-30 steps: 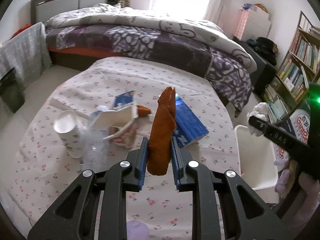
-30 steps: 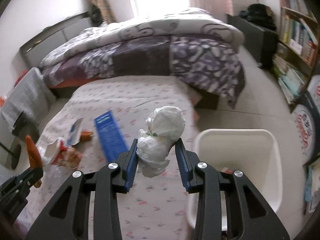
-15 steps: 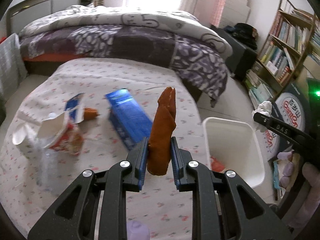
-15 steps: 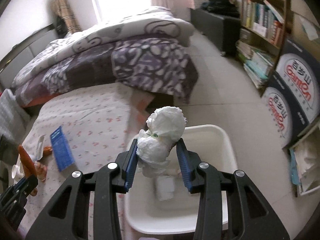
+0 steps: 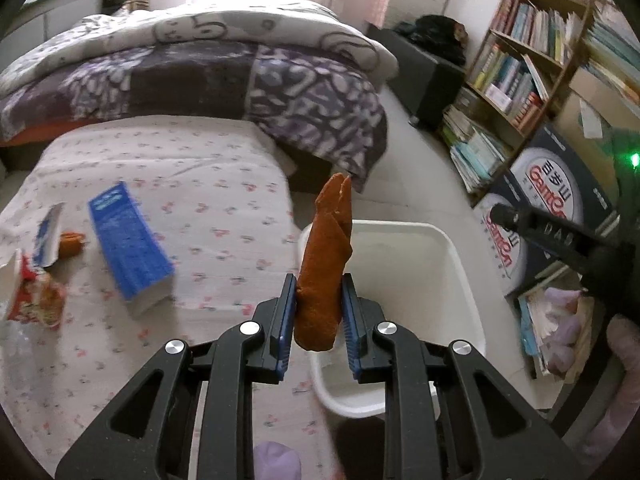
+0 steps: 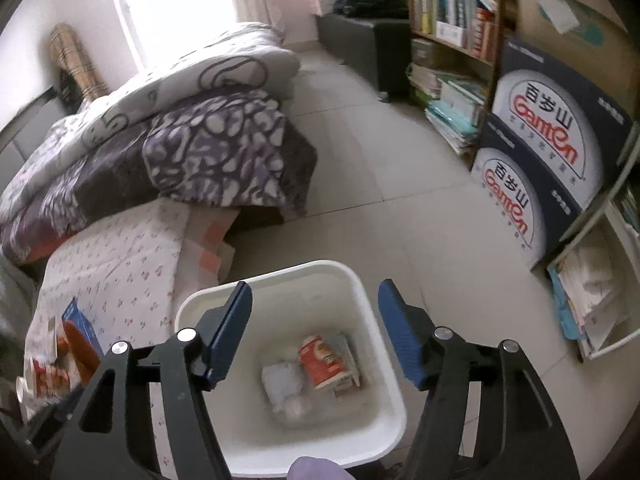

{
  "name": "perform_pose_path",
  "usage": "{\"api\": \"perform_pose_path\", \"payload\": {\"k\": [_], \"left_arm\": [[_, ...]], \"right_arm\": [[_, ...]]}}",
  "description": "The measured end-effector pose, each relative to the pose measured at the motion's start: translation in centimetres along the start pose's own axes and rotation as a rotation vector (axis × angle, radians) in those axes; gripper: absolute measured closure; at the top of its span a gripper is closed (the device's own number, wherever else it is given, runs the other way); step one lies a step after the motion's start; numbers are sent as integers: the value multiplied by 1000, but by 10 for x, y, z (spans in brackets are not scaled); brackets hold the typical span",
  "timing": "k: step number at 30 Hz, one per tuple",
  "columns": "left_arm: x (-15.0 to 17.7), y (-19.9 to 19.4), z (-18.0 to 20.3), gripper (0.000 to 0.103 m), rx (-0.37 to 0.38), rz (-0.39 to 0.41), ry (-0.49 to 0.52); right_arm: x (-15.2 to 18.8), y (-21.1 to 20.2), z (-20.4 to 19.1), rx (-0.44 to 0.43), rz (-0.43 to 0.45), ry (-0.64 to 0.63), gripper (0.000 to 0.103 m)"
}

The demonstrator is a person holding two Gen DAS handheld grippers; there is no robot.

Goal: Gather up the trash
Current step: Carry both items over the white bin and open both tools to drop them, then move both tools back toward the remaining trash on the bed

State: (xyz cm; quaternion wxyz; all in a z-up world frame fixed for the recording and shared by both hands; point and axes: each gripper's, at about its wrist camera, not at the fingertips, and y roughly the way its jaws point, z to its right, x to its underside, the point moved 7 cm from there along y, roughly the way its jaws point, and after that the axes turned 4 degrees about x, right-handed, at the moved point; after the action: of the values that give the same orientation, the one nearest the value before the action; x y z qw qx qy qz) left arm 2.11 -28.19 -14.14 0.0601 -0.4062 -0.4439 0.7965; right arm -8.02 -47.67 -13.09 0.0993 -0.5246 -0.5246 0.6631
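The right gripper [image 6: 314, 332] is hanging directly over the white bin [image 6: 384, 408], its jaws opening with nothing between them; inside the bin a crumpled white wad [image 6: 286, 384] is lying beside a red-labelled cup [image 6: 322, 360] and some paper. The left gripper [image 5: 318, 320] is clenching an orange-brown wrapper [image 5: 324, 264], which is standing upright between the blue pads and sitting just over the near-left rim of the white bin [image 5: 460, 264] in the left wrist view, not yet clearly above its opening. More trash is waiting on the flowered surface [image 5: 200, 184]: a blue box [image 5: 128, 248], a torn blue-and-white packet [image 5: 46, 232] with a small orange piece [image 5: 70, 240] touching it, and a red snack bag [image 5: 34, 296] at the left edge. By my reading, the step in hand is the drop-off, with the right side's release underway and the left side's load being brought in. The next move is likely calling for the left gripper to be carried further over the bin's mouth so the wrapper clears the rim, then released; the right gripper needs to be making room, since both are crowding the same small opening.
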Motion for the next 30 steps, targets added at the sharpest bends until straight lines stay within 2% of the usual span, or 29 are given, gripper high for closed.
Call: {"api": "perform_pose_path", "payload": {"k": [10, 12, 13, 14, 17, 20, 24, 30], "left_arm": [[3, 33, 39, 79, 68, -39, 34], [3, 35, 40, 65, 74, -44, 34], [4, 34, 40, 47, 76, -41, 35], [5, 33, 40, 39, 76, -37, 36], [4, 27, 30, 35, 49, -32, 17], [5, 21, 24, 33, 9, -19, 19], [6, 5, -5, 26, -120, 8, 22], [7, -16, -45, 20, -268, 33, 34]], "right_arm": [[-9, -2, 12, -7, 0, 49, 36], [-9, -4, 10, -7, 3, 54, 34], [-9, -5, 9, -7, 4, 55, 34], [-9, -5, 7, -8, 3, 54, 34], [-7, -5, -3, -17, -1, 43, 33], [-4, -8, -20, -28, -2, 12, 32], [3, -12, -49, -54, -7, -25, 30], [20, -15, -95, -89, -25, -92, 28]]}}
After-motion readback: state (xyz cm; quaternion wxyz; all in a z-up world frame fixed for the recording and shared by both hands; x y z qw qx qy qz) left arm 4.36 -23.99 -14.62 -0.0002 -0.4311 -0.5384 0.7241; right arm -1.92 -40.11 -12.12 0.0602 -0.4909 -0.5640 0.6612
